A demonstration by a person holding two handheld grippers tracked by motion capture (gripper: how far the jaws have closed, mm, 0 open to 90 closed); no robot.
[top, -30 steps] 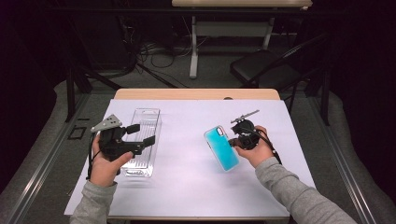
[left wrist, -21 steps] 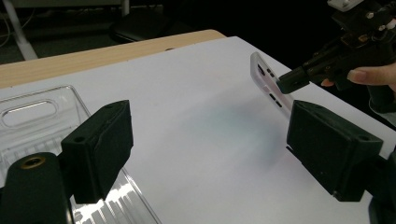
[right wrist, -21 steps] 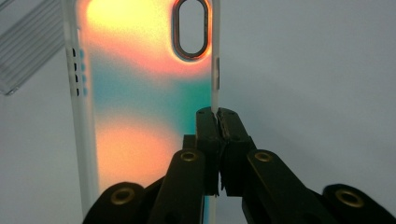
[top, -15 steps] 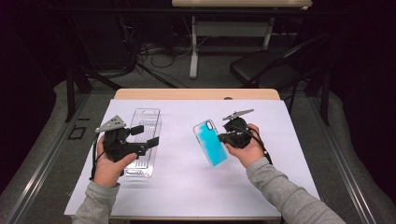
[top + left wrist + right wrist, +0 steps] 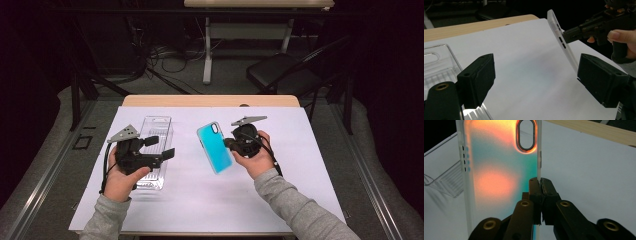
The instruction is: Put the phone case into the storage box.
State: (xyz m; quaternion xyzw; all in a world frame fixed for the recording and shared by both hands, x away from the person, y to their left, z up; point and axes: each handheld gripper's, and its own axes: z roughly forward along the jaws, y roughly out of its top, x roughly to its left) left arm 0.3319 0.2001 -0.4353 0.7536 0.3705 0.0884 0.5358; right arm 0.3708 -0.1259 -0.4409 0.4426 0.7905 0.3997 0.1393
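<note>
A teal phone case (image 5: pixel 215 147) with a camera cutout is lifted off the white sheet, tilted on edge. My right gripper (image 5: pixel 231 143) is shut on its side rim; in the right gripper view the case (image 5: pixel 499 177) glows orange and teal, and the jaws pinch its edge (image 5: pixel 539 185). My left gripper (image 5: pixel 161 148) hovers open over a clear plastic package tray (image 5: pixel 154 131) at the left, nothing between its jaws. In the left gripper view the case (image 5: pixel 564 45) stands beyond the open jaws, pinched by the right gripper (image 5: pixel 569 36).
A white sheet (image 5: pixel 300 150) covers most of the wooden table (image 5: pixel 210 101). The clear tray (image 5: pixel 436 65) lies at the table's left. Behind the table stand a dark chair (image 5: pixel 285 75) and a table leg with cables on the floor.
The right gripper has carried the phone case leftward and up, tipping it from flat to nearly on edge. The left gripper has stayed over the clear tray.
</note>
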